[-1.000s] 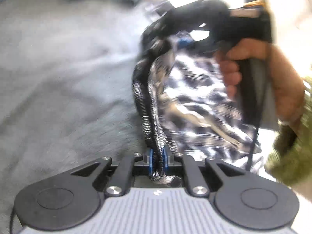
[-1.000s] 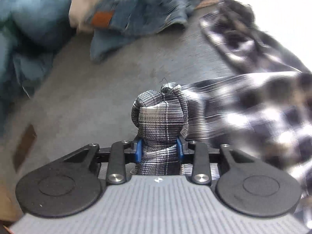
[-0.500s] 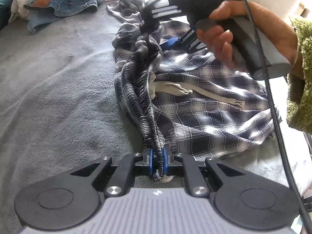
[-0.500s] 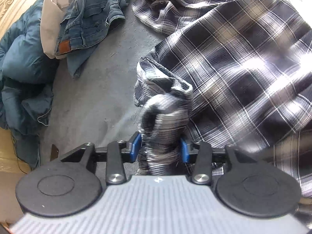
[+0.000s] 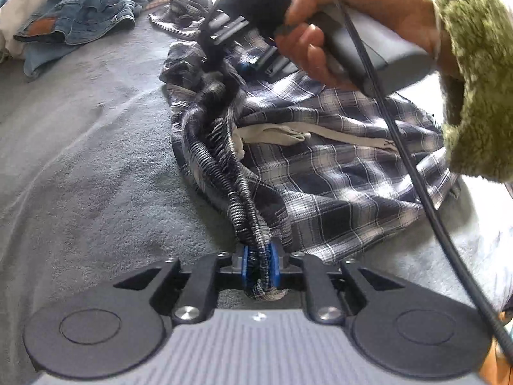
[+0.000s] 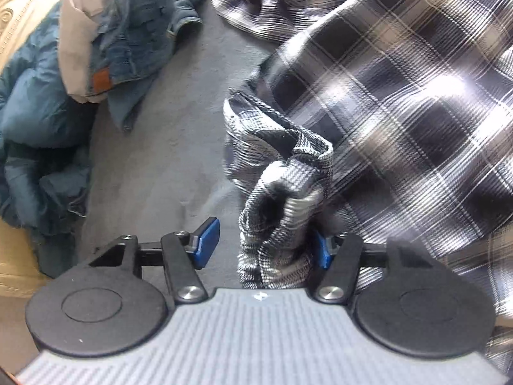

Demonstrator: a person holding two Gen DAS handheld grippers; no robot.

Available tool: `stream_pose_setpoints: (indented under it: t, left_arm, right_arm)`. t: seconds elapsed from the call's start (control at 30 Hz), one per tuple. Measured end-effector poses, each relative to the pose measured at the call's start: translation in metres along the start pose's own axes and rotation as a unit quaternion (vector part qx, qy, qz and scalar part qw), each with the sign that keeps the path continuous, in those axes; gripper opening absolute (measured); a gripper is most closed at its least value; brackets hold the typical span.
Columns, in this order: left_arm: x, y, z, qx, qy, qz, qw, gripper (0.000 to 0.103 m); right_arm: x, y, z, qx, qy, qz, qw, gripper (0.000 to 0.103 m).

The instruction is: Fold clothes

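Left gripper (image 5: 259, 264) pinches a twisted rope of the dark-blue-and-white plaid cotton shirt (image 5: 336, 192) between its blue pads, though its jaws have just been easing apart. Right gripper (image 6: 264, 243) has just been opening too: its left pad stands clear of the bunched plaid fold, which leans on the right pad. That shirt sprawls over the grey fleece blanket (image 5: 80, 160). At 11 o'clock lies a crumpled blue denim garment (image 5: 89, 16).

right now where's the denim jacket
In the left wrist view the denim jacket lies crumpled at the upper left on the grey blanket, left of the plaid shirt.
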State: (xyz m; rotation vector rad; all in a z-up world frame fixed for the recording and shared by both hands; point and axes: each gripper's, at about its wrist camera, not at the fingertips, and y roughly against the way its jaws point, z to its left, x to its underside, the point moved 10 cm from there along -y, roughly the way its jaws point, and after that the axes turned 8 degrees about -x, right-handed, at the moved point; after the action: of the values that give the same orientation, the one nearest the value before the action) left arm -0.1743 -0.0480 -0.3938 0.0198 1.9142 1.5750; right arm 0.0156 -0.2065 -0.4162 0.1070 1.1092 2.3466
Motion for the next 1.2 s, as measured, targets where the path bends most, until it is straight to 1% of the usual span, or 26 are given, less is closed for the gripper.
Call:
stream_pose_setpoints:
  t: [0.03,0.17,0.23,0.27,0.33,0.37,0.4,0.47,0.53,0.63,0.67,0.8,0.9,0.97,1.07,1.2]
  left_arm:
    - [-0.001,0.000,0.001,0.003,0.003,0.001,1.0000,0.022]
    - [-0.002,-0.005,0.009,0.011,0.017,0.018,0.9996,0.034]
    - [-0.002,-0.011,0.013,0.014,0.029,0.029,0.9991,0.038]
    - [-0.003,-0.014,0.015,0.016,0.035,0.035,0.9987,0.038]
    - [-0.002,-0.022,0.018,0.029,0.047,0.045,0.9975,0.035]
    - [-0.002,-0.026,0.019,0.036,0.053,0.051,0.9966,0.022]
    - [-0.001,-0.028,0.021,0.044,0.064,0.057,0.9953,0.016]
    - [-0.001,-0.026,0.026,0.053,0.087,0.063,0.9929,0.013]
    - [-0.004,-0.014,0.034,0.047,0.100,0.056,0.9923,0.012]
    - [-0.014,0.019,0.046,0.036,0.113,0.042,0.9921,0.011]
    - [-0.020,0.034,0.048,0.041,0.119,0.036,0.9914,0.011]
    - [-0.052,0.097,0.047,0.061,0.137,0.003,0.9887,0.011]
    - [-0.081,0.146,0.032,0.082,0.138,-0.038,0.9863,0.011]
    - [-0.101,0.177,0.018,0.101,0.142,-0.064,0.9827,0.011]
    - [-0.132,0.220,-0.010,0.132,0.149,-0.108,0.9740,0.011]
    - [-0.179,0.265,-0.064,0.183,0.137,-0.154,0.9612,0.011]
  right_arm:
    - [0.001,0.001,-0.002,0.007,0.002,-0.001,1.000,0.022]
    - [0.005,0.009,-0.003,0.002,0.002,-0.012,1.000,0.016]
    - [0.007,0.011,0.000,0.000,0.007,-0.016,1.000,0.015]
    - [0.009,0.012,0.001,-0.002,0.008,-0.016,1.000,0.015]
    - [0.010,0.011,0.003,-0.003,0.009,-0.017,1.000,0.015]
    - [0.011,0.011,0.003,-0.002,0.010,-0.018,1.000,0.015]
    - [0.012,0.010,0.003,-0.002,0.010,-0.020,1.000,0.015]
    - [0.012,0.008,0.002,-0.001,0.012,-0.024,1.000,0.014]
    - [0.011,0.007,0.002,0.000,0.012,-0.032,0.999,0.013]
    - [0.007,0.017,0.005,-0.012,0.005,-0.055,0.998,0.012]
    - [0.005,0.023,0.008,-0.020,0.001,-0.065,0.998,0.012]
    - [-0.001,0.069,0.024,-0.061,-0.017,-0.102,0.993,0.012]
    - [-0.006,0.115,0.041,-0.087,-0.020,-0.128,0.988,0.012]
    - [-0.010,0.151,0.052,-0.106,-0.019,-0.148,0.983,0.012]
    - [-0.019,0.218,0.061,-0.144,-0.035,-0.190,0.970,0.011]
    - [-0.028,0.317,0.064,-0.198,-0.054,-0.248,0.947,0.011]
